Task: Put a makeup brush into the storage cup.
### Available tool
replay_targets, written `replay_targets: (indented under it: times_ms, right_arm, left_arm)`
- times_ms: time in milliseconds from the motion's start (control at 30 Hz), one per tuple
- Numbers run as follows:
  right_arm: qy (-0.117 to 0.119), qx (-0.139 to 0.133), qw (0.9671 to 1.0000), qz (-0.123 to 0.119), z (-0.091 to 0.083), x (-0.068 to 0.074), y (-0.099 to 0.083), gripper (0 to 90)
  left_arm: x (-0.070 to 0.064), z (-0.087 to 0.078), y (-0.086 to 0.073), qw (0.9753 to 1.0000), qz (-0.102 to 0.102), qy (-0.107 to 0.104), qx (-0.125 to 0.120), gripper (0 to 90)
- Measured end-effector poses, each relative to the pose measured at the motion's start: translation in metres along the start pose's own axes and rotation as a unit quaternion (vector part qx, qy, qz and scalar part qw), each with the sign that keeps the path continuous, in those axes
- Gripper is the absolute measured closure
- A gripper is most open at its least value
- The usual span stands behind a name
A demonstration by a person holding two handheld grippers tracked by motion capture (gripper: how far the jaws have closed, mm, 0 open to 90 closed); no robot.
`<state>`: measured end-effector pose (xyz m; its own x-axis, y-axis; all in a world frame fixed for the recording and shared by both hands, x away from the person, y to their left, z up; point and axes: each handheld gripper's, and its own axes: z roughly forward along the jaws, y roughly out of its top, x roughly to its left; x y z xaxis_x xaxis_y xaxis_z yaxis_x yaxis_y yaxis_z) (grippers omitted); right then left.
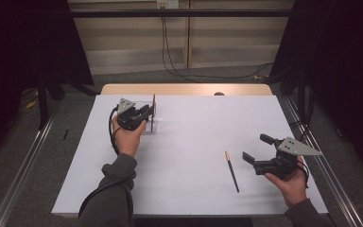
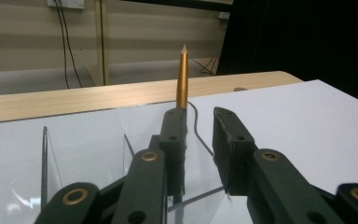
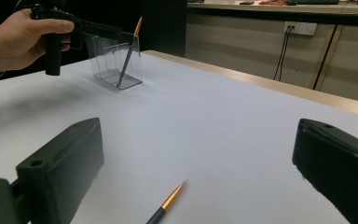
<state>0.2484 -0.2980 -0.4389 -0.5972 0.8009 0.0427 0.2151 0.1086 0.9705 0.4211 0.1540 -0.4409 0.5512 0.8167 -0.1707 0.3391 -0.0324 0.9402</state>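
Clear plastic holder (image 1: 150,116) with one gold-tipped dark pencil (image 2: 182,77), left gripper (image 1: 144,112) jaws spread beside it for release; right gripper (image 1: 255,150) jaws spread toward second pencil (image 1: 232,171) lying on white surface (image 1: 189,142).

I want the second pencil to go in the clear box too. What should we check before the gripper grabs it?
1. Right gripper open: ok, jaws wide apart.
2. Pencil on the table free to grab: ok, lies flat with nothing touching it.
3. Right gripper lined up: not ok yet, pencil sits low between the jaws, not gripped.
4. Clear box upright: ok.
5. First pencil inside: ok, it leans in the box.
6. Left gripper clear of the box: not ok, it is at the box.
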Motion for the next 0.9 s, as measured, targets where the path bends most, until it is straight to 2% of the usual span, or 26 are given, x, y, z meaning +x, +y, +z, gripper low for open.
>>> replay_targets:
  times_ms: [133, 500, 567, 633, 900]
  right_arm:
    - [0.002, 0.001, 1.0, 0.0, 0.0, 0.001, 0.0, 1.5]
    - [0.0, 0.002, 1.0, -0.002, 0.001, 0.001, 0.0, 1.5]
    - [0.001, 0.003, 1.0, 0.0, 0.001, 0.001, 0.0, 1.5]
    - [0.0, 0.003, 1.0, -0.001, 0.001, 0.001, 0.0, 1.5]
    - [0.001, 0.003, 1.0, -0.002, 0.001, 0.002, 0.0, 1.5]
  left_arm:
    - [0.0, -0.002, 0.001, 0.9999, 0.009, -0.007, 0.003, 71.1]
    - [-0.003, -0.008, 0.0, 0.9997, 0.011, -0.021, -0.003, 63.8]
    - [-0.003, -0.008, -0.001, 0.9995, 0.01, -0.031, -0.005, 62.1]
    - [-0.005, -0.009, 0.0, 0.9994, 0.016, -0.03, -0.005, 60.8]
    - [-0.01, -0.011, 0.0, 0.9984, 0.015, -0.052, -0.015, 54.5]
